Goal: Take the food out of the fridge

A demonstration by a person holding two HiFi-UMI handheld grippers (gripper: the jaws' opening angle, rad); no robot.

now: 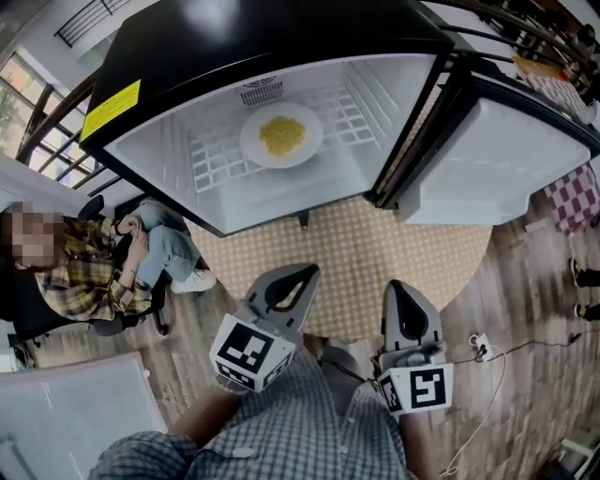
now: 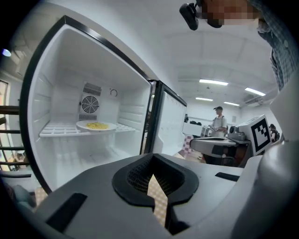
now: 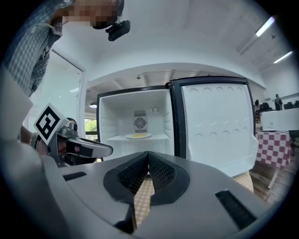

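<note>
In the upper middle of the head view the plate of yellow food point(image 1: 281, 134) sits on the wire shelf point(image 1: 211, 155) inside the open fridge point(image 1: 234, 37) — well apart from the left gripper point(image 1: 289, 279) and the right gripper point(image 1: 403, 298) low in the frame, each with jaws pressed together on nothing.

yellow label point(image 1: 111, 110) on fridge point(image 1: 281, 28), print illegible
</note>
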